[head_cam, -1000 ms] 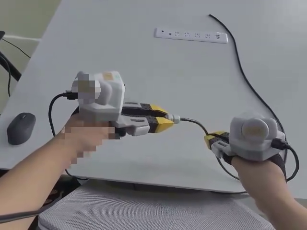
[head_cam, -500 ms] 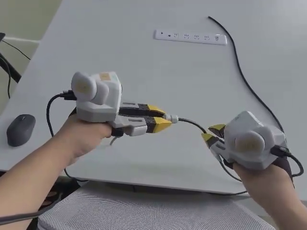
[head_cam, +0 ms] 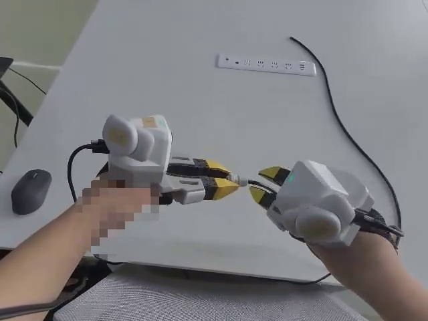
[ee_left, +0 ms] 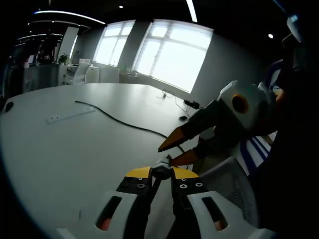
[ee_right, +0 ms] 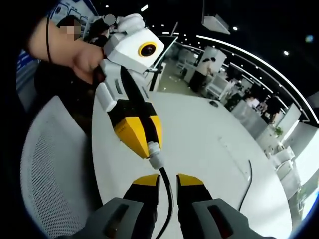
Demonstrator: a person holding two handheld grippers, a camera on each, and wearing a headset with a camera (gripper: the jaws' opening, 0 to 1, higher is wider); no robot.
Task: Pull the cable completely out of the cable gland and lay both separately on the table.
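- My right gripper (head_cam: 266, 185) is nearest me; half a second ago it sat farther to the right along the cable (ee_right: 168, 194), and now it has come in close to my left gripper (head_cam: 229, 179), tip almost to tip.
- A second ago its jaws looked pressed onto the cable; now they are spread, one yellow tip above the line and one below, with the cable running through the gap and touching neither jaw in the right gripper view.
- The cable gland (head_cam: 239, 180) sits just beyond my right jaw tips, between the two grippers; the cable enters it there, so the two are not yet apart.
- My left gripper is pressed together on the gland, pinching it at the very tips, with its pale end poking out toward my right gripper; that hand has shifted only slightly since the earlier frames.
- Gland and cable both hang in the air above the near edge of the table (head_cam: 167, 87); neither lies on it.
- Farther out, a mouse (head_cam: 31, 190) rests at the table's left edge.
- Farthest, a white power strip (head_cam: 266, 65) lies flat, and a black cord (head_cam: 348, 134) curves from beside it down the right side; both lie as they did before.
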